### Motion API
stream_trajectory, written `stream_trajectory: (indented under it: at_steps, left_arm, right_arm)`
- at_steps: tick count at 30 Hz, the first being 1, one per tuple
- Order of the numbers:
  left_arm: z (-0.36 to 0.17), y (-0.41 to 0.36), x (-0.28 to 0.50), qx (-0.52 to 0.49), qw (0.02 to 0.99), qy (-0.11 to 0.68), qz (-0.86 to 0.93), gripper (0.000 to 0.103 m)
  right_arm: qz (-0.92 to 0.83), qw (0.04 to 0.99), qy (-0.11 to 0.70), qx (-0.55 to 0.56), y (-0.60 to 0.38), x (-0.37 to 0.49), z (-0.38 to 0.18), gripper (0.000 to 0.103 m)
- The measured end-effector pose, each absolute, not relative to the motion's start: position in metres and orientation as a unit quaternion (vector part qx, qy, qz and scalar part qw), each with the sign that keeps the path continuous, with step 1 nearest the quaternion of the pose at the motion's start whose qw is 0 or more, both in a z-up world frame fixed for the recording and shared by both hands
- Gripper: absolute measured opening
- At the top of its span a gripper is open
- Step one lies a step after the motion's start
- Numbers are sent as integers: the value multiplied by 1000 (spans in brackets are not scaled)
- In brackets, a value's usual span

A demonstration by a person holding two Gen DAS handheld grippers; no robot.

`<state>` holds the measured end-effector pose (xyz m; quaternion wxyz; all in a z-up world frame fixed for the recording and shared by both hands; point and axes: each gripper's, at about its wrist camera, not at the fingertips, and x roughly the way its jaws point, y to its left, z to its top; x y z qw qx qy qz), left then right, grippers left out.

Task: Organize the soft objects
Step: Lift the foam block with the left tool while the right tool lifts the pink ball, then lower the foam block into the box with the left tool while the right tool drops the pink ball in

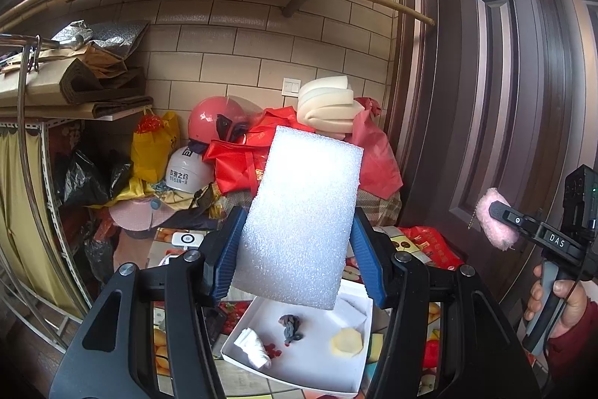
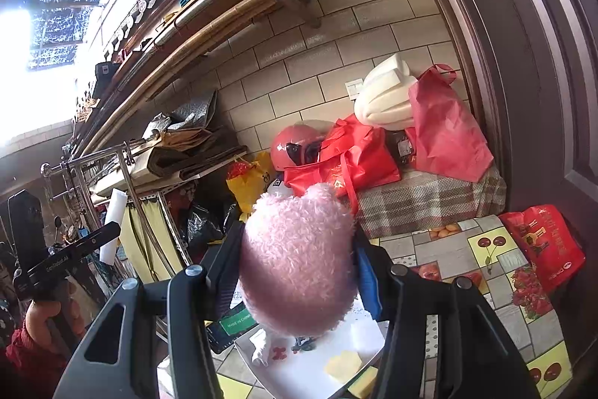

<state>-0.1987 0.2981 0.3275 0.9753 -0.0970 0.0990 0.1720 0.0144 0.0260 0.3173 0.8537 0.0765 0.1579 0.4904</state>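
Bumpy white foam slab (image 1: 302, 219); fluffy pink plush (image 2: 299, 260).

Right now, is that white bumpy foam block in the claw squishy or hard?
Probably squishy and very light: the white foam block has a bubbly, airy surface. It seems to keep its shape, standing straight up from the left claw without drooping. It likely won't roll, since it is flat-sided.

"DAS" stood in white letters on the right gripper (image 1: 523, 223) body in the left wrist view. A green label (image 2: 236, 321) under the pink plush read "MADE IN CHINA". The white helmet (image 1: 185, 171) carried a logo plus Chinese characters, and the left gripper (image 2: 78, 249) had small white lettering, both too small to read.
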Motion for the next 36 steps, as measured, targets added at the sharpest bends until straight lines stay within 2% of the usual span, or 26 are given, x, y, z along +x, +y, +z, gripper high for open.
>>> stream_trajectory:
  at_steps: [36]
  left_arm:
    - [284,333,-119,-129,968,157,149,56]
  right_arm:
    - [499,831,240,53,90,57,263,54]
